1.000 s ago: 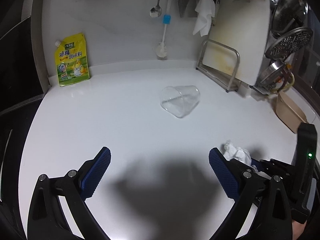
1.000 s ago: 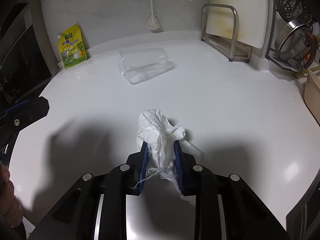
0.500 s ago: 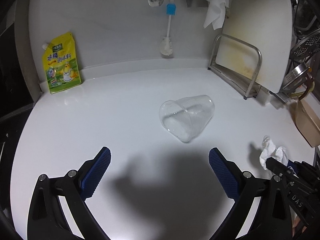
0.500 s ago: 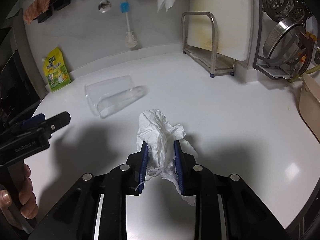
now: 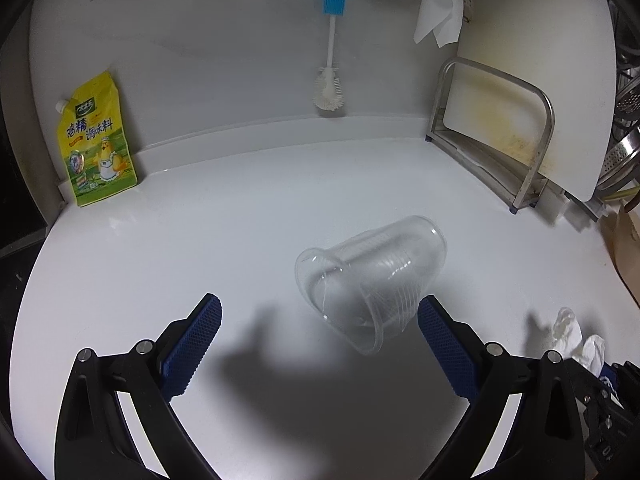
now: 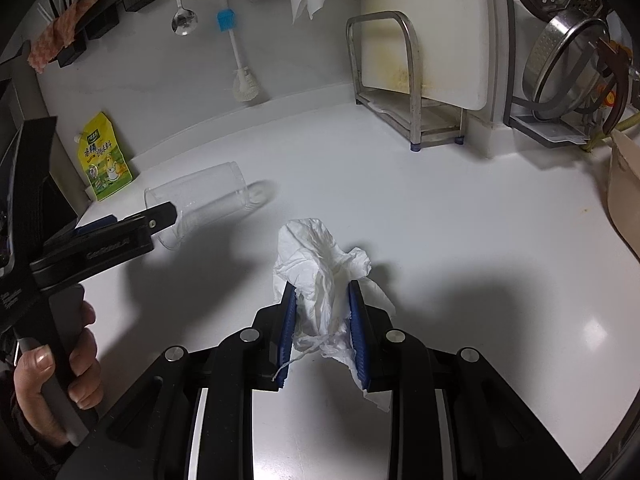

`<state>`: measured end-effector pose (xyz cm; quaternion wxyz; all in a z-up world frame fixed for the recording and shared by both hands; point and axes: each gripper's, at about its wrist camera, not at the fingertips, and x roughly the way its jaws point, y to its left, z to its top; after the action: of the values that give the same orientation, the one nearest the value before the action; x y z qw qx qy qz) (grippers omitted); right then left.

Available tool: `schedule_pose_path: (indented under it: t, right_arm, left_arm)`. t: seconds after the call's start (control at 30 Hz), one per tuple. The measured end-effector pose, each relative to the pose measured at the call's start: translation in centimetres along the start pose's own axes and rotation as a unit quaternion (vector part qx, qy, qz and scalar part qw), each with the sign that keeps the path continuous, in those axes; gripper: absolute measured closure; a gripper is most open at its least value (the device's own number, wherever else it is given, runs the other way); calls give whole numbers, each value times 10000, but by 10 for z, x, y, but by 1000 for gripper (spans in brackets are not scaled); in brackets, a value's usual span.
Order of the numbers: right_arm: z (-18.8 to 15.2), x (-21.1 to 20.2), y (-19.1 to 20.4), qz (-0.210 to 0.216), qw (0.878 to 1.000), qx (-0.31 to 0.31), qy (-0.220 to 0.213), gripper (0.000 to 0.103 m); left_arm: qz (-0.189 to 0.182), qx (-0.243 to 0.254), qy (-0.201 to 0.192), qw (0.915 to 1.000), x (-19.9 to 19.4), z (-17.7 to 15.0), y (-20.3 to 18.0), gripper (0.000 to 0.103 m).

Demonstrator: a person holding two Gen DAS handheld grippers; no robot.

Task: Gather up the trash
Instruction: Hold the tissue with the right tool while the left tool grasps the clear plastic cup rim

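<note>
One clear plastic cup (image 5: 372,280) lies tipped on its side on the white countertop (image 5: 240,224), its open mouth turned toward the near left. The left gripper (image 5: 320,344) hangs over it with its jaws spread wide and nothing between the blue pads; the cup sits just beyond the fingertips, nearer the right pad (image 5: 444,348), whether touching it cannot be told. In the right wrist view the same cup (image 6: 200,196) lies at the far left, with the tip of the left gripper (image 6: 160,216) across its rim and a hand (image 6: 52,376) gripping the handle below.

The right gripper (image 6: 322,312) is clenched on one crumpled white paper tissue (image 6: 320,276), which bulges up past the pads and trails out below them, lifted off the counter near the middle.

One yellow seasoning pouch (image 5: 96,144) leans against the far wall at the left. One metal rack (image 5: 496,136) at the far right holds one white cutting board (image 5: 544,60).
</note>
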<state>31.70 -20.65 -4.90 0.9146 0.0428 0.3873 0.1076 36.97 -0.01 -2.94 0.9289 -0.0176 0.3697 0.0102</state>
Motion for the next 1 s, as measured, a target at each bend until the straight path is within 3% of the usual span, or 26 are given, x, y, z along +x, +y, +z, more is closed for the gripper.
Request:
schedule_pose_path:
  t: [0.23,0.3,0.43,0.53,0.6,0.7,1.0]
  right_arm:
    - [0,1,-1,4,10000,23,8,78]
    - [-1,1,-1,6,10000,20,14,78]
    - [-1,3,-1,6,10000,-11,46,78]
    - [-2,5,-1,-1,10000,-29,56,78]
    - [-2,5,-1,2,10000,-28,56,78]
    - [-2,5,-1,-1,10000,-29,57,78]
    - [-3,5,-2,7,10000,-20,41,78]
  left_arm:
    - [3,100,-98,9999,5,8,-8,9]
    - [-20,147,-62,9999,7,9,-11,21]
    - [-181,183,76,9996,15,10,-15,33]
    - [-292,213,118,9993,18,10,-16,53]
    - [-422,177,197,9988,21,10,-16,75]
    - [-515,160,300,9981,25,8,-14,97]
    - [-731,268,60,9969,0,2,-15,98]
